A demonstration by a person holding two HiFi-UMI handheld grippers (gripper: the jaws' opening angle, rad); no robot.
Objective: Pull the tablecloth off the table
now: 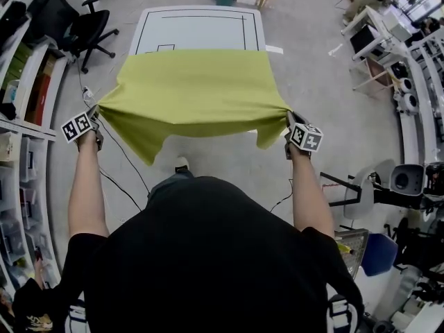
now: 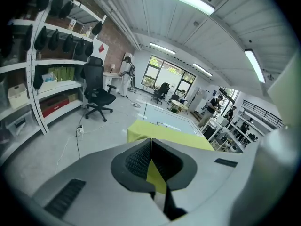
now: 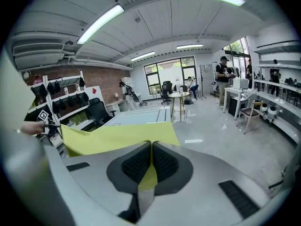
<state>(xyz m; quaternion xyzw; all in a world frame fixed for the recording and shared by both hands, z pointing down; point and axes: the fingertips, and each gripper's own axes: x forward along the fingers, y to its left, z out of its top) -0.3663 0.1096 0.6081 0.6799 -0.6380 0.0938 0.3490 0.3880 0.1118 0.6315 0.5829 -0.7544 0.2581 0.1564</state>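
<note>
L gripper (image 1: 95, 112), R gripper (image 1: 289, 115) pinch limp green tablecloth (image 1: 194, 89), prob thin

Black office chair (image 1: 87, 28), wall shelves (image 1: 26, 132), round table (image 3: 181, 94)

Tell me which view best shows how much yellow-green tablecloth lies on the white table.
The head view: from above, the yellow-green fabric tablecloth covers only the near end of the white rectangular table, its front edge stretched between the left tool and right tool. Each gripper view shows just a pinched corner and a foreshortened strip.
</note>
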